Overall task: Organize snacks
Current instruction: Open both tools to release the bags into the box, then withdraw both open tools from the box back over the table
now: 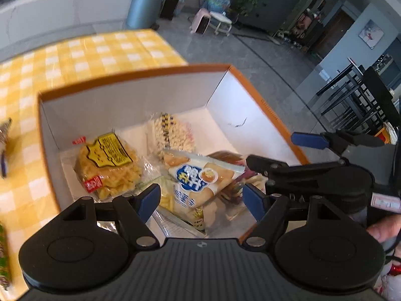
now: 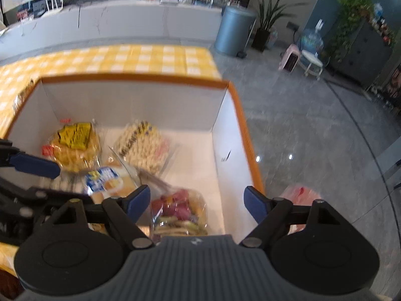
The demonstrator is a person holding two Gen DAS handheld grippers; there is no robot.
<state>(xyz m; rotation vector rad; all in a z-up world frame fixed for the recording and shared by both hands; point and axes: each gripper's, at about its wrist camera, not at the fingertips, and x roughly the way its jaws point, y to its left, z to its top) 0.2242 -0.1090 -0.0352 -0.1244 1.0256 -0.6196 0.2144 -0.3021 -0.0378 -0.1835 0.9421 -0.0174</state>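
Note:
An orange-rimmed white box stands at the table's right edge and holds several snack packs. Inside lie a yellow noodle pack, a pale puffed-snack pack, a blue-and-white bag and a clear bag of purple and yellow pieces. My left gripper hangs open above the blue-and-white bag, pads apart from it. My right gripper is open above the purple bag, touching nothing. In the left wrist view the right gripper stands over the box's right rim.
The box rests on a yellow checked tablecloth. More wrapped snacks lie on the cloth left of the box. Right of the box the table ends, with grey floor below. A pink bag lies down there.

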